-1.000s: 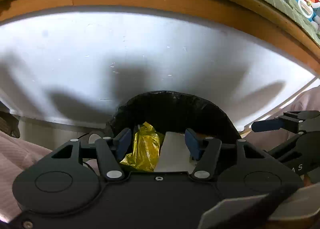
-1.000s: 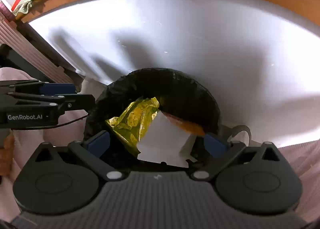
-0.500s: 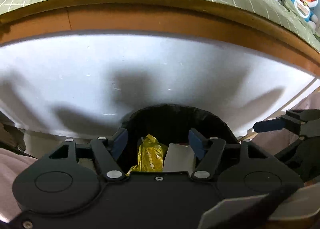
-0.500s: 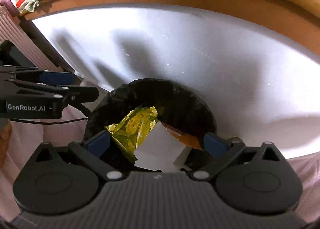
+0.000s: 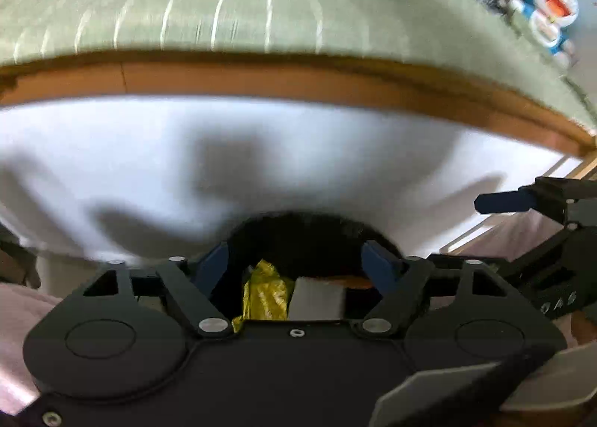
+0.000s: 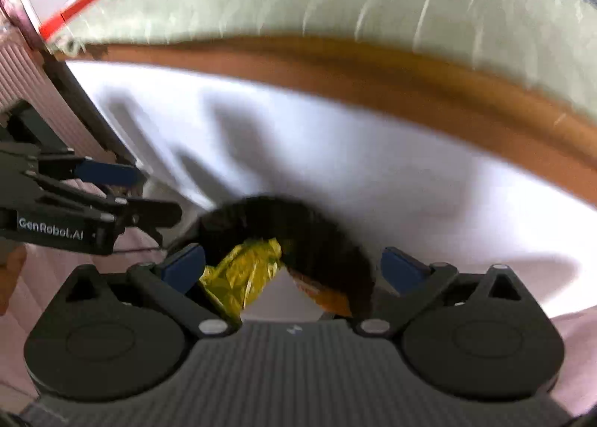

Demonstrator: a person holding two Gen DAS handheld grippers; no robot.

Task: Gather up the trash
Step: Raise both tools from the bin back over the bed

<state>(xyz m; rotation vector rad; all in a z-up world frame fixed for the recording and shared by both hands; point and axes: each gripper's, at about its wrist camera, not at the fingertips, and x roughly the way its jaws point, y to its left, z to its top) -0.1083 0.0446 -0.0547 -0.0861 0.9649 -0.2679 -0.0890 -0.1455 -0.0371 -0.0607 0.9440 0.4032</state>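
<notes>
Judging by how things lie, part of the collecting is done: a crumpled yellow wrapper (image 6: 242, 278), a white piece of paper (image 6: 283, 300) and an orange scrap (image 6: 328, 300) sit inside the black-lined trash bin (image 6: 317, 229), against its near wall. Both claws are empty above it — the left gripper (image 5: 296, 266) has just been spreading its jaws with nothing between them, and the right gripper (image 6: 293, 264) stands wide apart too. More litter seems to lie at the far edge of the green bedcover (image 5: 261, 9) — too blurred to name — so further trips are likely left.
</notes>
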